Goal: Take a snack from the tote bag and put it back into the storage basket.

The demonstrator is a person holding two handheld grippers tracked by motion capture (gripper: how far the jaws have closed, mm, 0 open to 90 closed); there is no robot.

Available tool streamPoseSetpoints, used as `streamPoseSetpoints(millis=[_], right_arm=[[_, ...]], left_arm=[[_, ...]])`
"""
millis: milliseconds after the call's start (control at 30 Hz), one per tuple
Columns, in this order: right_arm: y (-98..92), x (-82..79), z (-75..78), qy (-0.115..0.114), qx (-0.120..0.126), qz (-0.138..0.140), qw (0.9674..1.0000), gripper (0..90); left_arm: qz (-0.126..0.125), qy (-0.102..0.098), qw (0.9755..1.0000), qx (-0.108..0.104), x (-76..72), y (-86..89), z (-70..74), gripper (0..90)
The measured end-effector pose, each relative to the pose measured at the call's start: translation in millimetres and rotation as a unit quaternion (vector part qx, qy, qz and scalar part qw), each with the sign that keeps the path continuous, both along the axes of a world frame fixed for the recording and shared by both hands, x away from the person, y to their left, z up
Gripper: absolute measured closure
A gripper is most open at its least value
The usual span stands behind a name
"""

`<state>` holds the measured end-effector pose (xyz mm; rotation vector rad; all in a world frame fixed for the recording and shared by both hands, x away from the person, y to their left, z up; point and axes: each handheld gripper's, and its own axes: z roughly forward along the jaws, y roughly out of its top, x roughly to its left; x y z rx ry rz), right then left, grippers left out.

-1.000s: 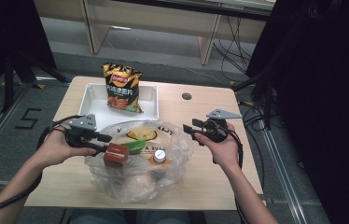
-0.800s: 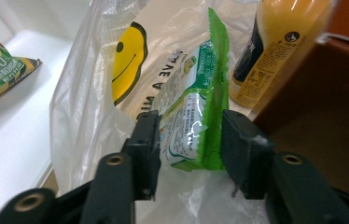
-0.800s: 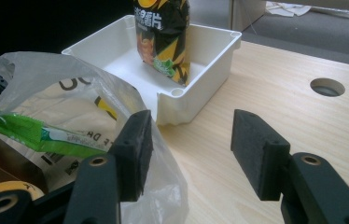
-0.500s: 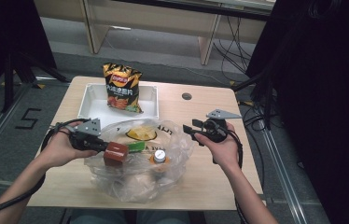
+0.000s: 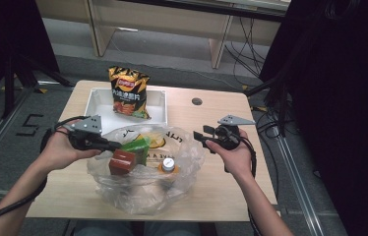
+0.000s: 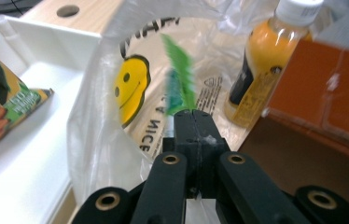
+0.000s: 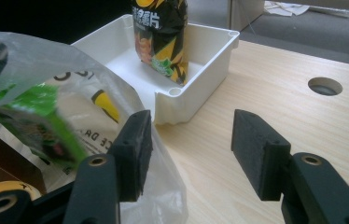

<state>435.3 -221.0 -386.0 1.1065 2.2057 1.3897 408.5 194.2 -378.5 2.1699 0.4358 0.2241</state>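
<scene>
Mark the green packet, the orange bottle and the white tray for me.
green packet (image 6: 180, 70), left gripper view, its upper half
orange bottle (image 6: 261, 56), left gripper view, its body
white tray (image 7: 219, 51), right gripper view, its right wall

- A light wooden table (image 5: 231, 187) sat under the high camera, with a person's forearms coming in from six o'clock.
- At the centre lay a clear plastic bag (image 5: 145, 184) holding a red-brown box (image 5: 122, 162), a green packet (image 5: 137, 146) and a white-capped bottle (image 5: 168, 164).
- At nine o'clock of the bag, the left gripper (image 5: 112, 144) had just closed its jaws at the green packet.
- At three o'clock, the right gripper (image 5: 198, 136) sat just beside the bag's edge.
- At twelve o'clock, a white tray (image 5: 158, 105) held an upright chip bag (image 5: 129, 92).
</scene>
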Motion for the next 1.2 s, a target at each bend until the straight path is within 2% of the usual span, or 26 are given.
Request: streamPoseSetpoints(millis=[33,133,200,233,267,333,400,433,533,567,600,633,667,700,733,767,833,867,900,967,1000,1033,1133,1200], right_arm=[[0.1,0.2,-0.2,0.000,0.001,0.002,1.0000,48.8],[0.3,0.5,-0.7,0.000,0.001,0.004,1.0000,48.8],[0.1,-0.2,0.0,0.001,0.001,0.002,1.0000,48.8],[-1.0,0.8,-0.4,-0.010,-0.005,0.004,0.9999,48.8],[-1.1,0.6,-0.3,-0.011,-0.006,0.002,0.9999,48.8],[-0.5,-0.1,0.4,-0.002,-0.003,0.000,1.0000,48.8],[-0.3,-0.1,0.4,-0.003,-0.003,0.000,1.0000,48.8],[-0.5,0.4,0.0,-0.008,-0.006,0.001,0.9999,48.8],[0.9,-0.5,-0.1,0.001,0.002,0.000,1.0000,48.8],[1.8,-2.3,1.0,0.013,0.008,-0.005,0.9999,48.8],[1.6,-1.3,0.6,0.006,0.006,-0.001,1.0000,48.8],[2.4,-1.7,1.1,0.012,0.011,0.000,0.9999,48.8],[2.5,-1.0,1.0,0.001,0.008,-0.002,1.0000,48.8],[3.0,0.6,1.3,-0.013,0.009,0.009,0.9998,48.8],[5.4,-2.8,3.9,0.005,0.018,-0.001,0.9998,48.8],[5.6,-2.7,4.2,0.004,0.017,0.001,0.9999,48.8],[5.5,-0.6,3.5,-0.020,0.009,0.000,0.9998,48.8],[5.5,-0.6,3.5,-0.020,0.009,0.000,0.9998,48.8],[4.7,-0.7,4.7,-0.014,-0.002,0.008,0.9999,48.8],[5.0,-0.2,4.2,-0.019,-0.001,0.010,0.9998,48.8],[7.1,-1.7,3.9,-0.008,0.009,0.006,0.9999,48.8],[7.1,-1.2,3.9,-0.010,0.008,0.007,0.9999,48.8],[7.1,-1.0,4.0,-0.011,0.008,0.007,0.9999,48.8],[7.7,-2.1,4.4,-0.002,0.008,0.005,1.0000,48.8]], left_arm=[[0.005,-0.003,1.0000,-0.006,-0.6,0.3,3.7,90.0],[-0.002,-0.012,0.9998,-0.018,-1.6,0.2,12.2,90.0],[0.002,-0.014,0.9997,-0.020,-3.6,-0.7,15.5,90.0],[-0.004,-0.019,0.9997,-0.016,-3.8,-1.1,17.4,90.0],[0.004,-0.018,0.9997,-0.019,-5.5,-1.9,17.8,90.0],[0.001,-0.024,0.9996,-0.017,-6.2,-1.6,21.6,90.0],[0.004,-0.026,0.9993,-0.028,-6.7,-1.2,24.0,90.0],[0.003,-0.026,0.9993,-0.026,-7.0,-0.5,26.1,90.0],[0.003,-0.030,0.9989,-0.035,-7.7,0.3,30.1,90.0],[0.003,-0.031,0.9988,-0.038,-7.9,0.4,31.2,90.0],[0.003,-0.036,0.9987,-0.037,-8.4,0.6,32.7,90.0],[0.003,-0.036,0.9986,-0.038,-8.8,0.5,33.5,90.0],[0.005,-0.041,0.9983,-0.040,-9.6,0.8,36.0,90.0],[0.004,-0.043,0.9981,-0.043,-10.2,1.0,37.8,90.0],[0.006,-0.051,0.9975,-0.048,-11.4,1.1,40.8,90.0],[0.006,-0.054,0.9973,-0.050,-12.2,1.0,42.8,90.0],[0.009,-0.063,0.9965,-0.054,-13.7,0.7,46.8,90.0],[0.009,-0.063,0.9965,-0.054,-13.7,0.7,46.8,90.0],[0.012,-0.072,0.9955,-0.060,-14.3,1.1,50.8,90.0],[0.013,-0.071,0.9951,-0.068,-14.5,1.7,53.3,90.0],[0.013,-0.075,0.9945,-0.071,-14.4,2.6,55.7,90.0],[0.014,-0.077,0.9933,-0.085,-14.4,3.3,59.0,90.0],[0.015,-0.080,0.9922,-0.094,-14.9,4.5,63.4,90.0],[0.017,-0.085,0.9910,-0.102,-15.0,4.7,67.6,90.0]])
